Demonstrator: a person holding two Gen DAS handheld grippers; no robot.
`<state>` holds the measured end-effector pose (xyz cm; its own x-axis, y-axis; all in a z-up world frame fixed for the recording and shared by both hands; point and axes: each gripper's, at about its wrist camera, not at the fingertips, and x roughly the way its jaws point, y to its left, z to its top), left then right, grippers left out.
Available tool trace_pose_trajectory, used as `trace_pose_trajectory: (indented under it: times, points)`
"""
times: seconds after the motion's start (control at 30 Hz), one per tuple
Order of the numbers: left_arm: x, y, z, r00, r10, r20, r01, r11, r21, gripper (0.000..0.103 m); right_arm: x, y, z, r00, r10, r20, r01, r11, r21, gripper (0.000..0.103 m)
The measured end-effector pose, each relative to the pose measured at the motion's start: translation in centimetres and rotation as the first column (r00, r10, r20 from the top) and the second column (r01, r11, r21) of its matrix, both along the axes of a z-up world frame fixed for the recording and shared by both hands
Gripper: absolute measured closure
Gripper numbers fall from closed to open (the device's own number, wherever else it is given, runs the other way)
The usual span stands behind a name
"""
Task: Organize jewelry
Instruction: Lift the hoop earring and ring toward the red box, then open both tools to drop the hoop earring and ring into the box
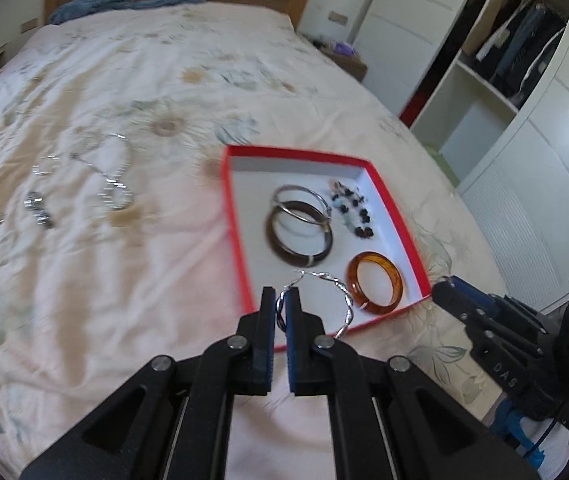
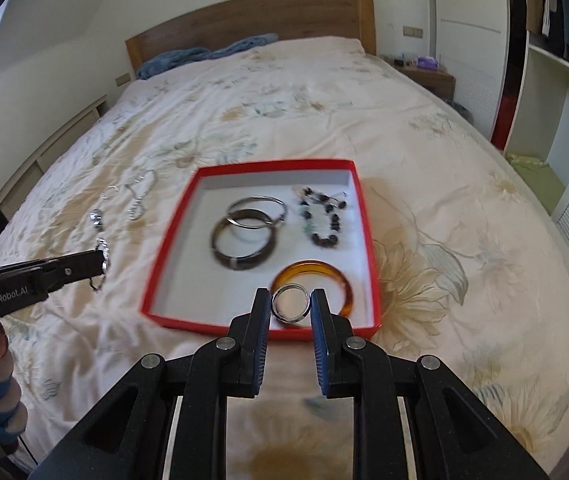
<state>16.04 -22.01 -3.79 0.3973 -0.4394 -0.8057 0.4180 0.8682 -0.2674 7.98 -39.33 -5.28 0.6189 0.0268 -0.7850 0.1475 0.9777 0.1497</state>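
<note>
A red-rimmed white tray (image 1: pixel 240 240) (image 2: pixel 164 256) lies on the bed. In it are a dark brown bangle (image 1: pixel 280 248) (image 2: pixel 220 256), a thin silver hoop (image 1: pixel 316 200) (image 2: pixel 258 200), a dark beaded bracelet (image 1: pixel 350 208) (image 2: pixel 324 220) and an amber bangle (image 1: pixel 394 280) (image 2: pixel 346 280). My left gripper (image 1: pixel 281 308) (image 2: pixel 102 258) is shut on a twisted silver hoop (image 1: pixel 344 300) above the tray's near left corner. My right gripper (image 2: pixel 290 306) (image 1: pixel 450 292) is shut on a silver ring (image 2: pixel 290 304) over the tray's near edge.
Several loose silver pieces (image 1: pixel 114 184) (image 2: pixel 136 200) lie on the floral bedspread left of the tray. A wooden headboard (image 2: pixel 252 24) is at the far end. White wardrobes and open shelves (image 1: pixel 504 80) stand to the right of the bed.
</note>
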Motion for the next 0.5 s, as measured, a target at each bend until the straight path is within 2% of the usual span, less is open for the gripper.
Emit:
trace_pose_trajectory:
  times: [0.23,0.5]
  points:
    - [2.5,-4.4,-4.1,0.997,0.002,-0.082,0.003,0.998,0.068,0.099,3.5,-1.0,-3.6,0.997,0.038,-0.065,-0.036,0.999,0.033,0.083]
    - [3.2,-5.6,-6.9,0.994,-0.004,-0.106,0.019,0.990,0.138,0.099,5.5,-1.5,-6.3,0.990,0.076,-0.122,-0.070,0.996,0.051,0.083]
